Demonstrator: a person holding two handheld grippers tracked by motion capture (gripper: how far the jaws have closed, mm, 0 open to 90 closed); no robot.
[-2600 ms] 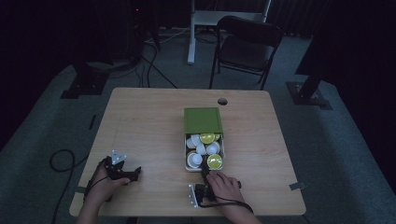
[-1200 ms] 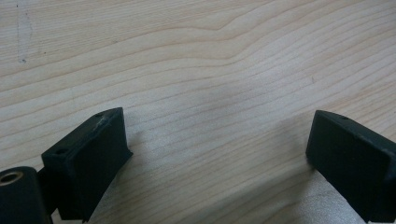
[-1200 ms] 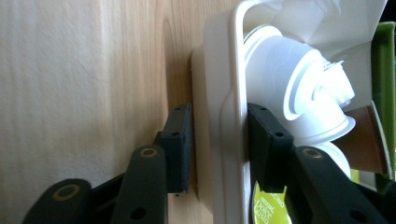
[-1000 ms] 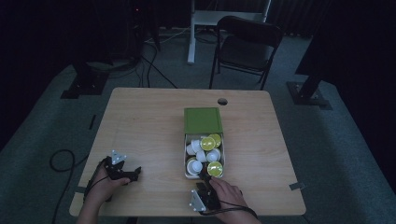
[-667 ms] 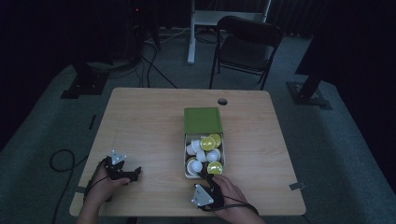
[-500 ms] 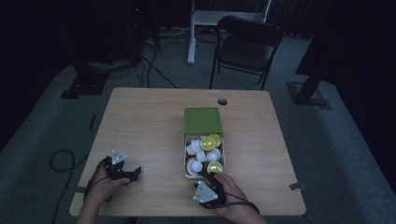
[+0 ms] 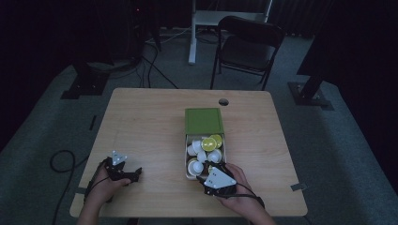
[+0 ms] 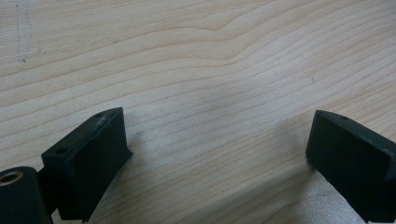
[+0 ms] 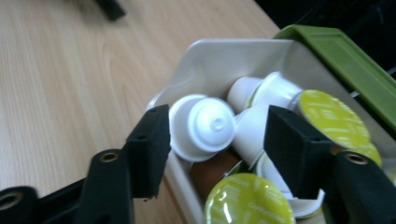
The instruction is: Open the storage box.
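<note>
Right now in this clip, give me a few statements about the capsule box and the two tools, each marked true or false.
1. The white tray holds white capsules and green-lidded ones. True.
2. The left tool is clamped on a capsule. False: its jaws stand open over bare table.
3. The right tool sits at the tray's near end. True.
4. The green lid covers the whole tray. False: it is slid back and capsules show.
5. The right tool grips a spoon. False: a white capsule lies between its open jaws.

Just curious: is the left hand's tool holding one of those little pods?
No, the left gripper has its fingers spread wide over the bare wooden table.
</note>
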